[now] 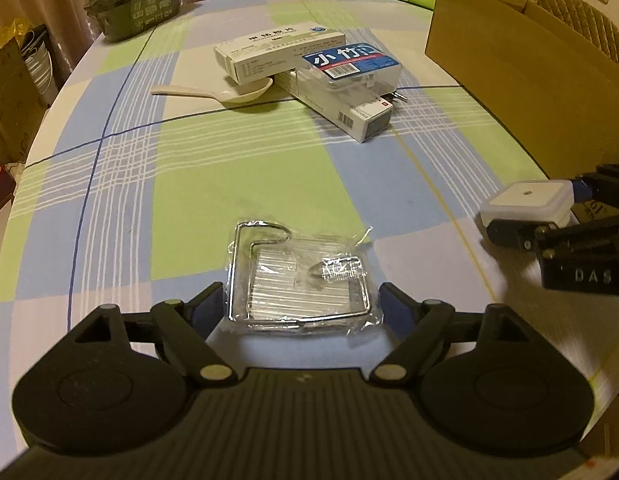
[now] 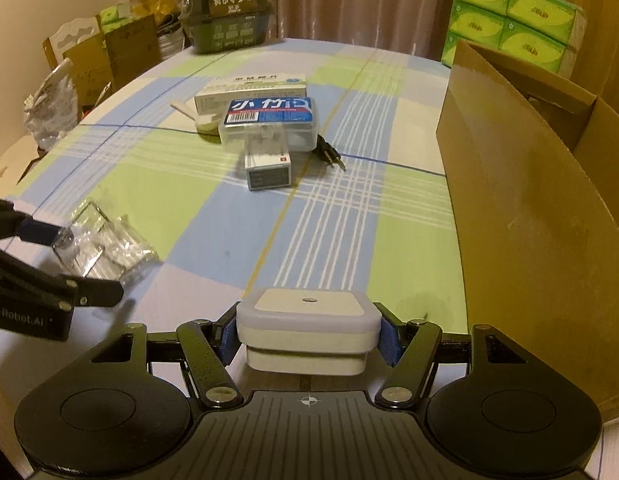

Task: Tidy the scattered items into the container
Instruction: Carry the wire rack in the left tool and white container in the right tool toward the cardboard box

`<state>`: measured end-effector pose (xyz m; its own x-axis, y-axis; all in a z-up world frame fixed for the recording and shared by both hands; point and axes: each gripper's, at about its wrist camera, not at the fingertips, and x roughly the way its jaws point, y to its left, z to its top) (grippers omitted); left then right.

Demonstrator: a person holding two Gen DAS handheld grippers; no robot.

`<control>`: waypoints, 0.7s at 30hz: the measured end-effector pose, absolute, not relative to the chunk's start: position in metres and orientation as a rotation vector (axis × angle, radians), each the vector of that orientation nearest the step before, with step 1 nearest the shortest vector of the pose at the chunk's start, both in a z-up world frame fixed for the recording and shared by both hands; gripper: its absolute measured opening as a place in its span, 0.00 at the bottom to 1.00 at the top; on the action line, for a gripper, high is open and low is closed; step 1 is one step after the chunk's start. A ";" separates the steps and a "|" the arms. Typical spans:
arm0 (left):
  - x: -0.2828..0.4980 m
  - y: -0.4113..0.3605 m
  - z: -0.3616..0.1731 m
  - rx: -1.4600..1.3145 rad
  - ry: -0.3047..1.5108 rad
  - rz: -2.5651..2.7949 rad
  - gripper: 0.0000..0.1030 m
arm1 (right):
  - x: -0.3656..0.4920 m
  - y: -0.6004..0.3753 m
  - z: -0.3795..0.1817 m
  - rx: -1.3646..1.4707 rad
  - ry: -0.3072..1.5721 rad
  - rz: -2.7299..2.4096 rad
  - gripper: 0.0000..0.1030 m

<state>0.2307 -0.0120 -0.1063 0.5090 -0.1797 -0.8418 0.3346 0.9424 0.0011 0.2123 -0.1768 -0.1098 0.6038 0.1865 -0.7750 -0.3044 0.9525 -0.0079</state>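
My left gripper point(image 1: 299, 302) is open, its fingers on either side of a wire hook in a clear plastic bag point(image 1: 299, 276) that lies on the checked tablecloth. The bag also shows in the right wrist view point(image 2: 105, 250). My right gripper point(image 2: 307, 334) is shut on a white square night-light point(image 2: 307, 326), held just above the table beside the cardboard box point(image 2: 529, 200). The night-light also shows in the left wrist view point(image 1: 525, 204). Farther off lie a pile of white medicine boxes point(image 1: 277, 50), a clear blue-labelled case point(image 1: 349, 64) and a white spoon point(image 1: 225, 92).
A black audio cable plug point(image 2: 329, 154) lies beside the clear case. A dark green tub point(image 2: 225, 14) stands at the table's far edge. Green tissue packs point(image 2: 517, 24) are stacked behind the cardboard box. Cartons and bags stand off the table at the left.
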 end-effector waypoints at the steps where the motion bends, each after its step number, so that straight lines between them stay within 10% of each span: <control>1: 0.232 -0.012 -0.107 0.170 0.993 -0.311 0.79 | 0.212 -0.177 -0.111 -0.149 0.881 0.286 0.61; 21: 0.213 -0.013 -0.090 0.170 0.974 -0.307 0.65 | 0.203 -0.180 -0.086 -0.130 0.830 0.273 0.61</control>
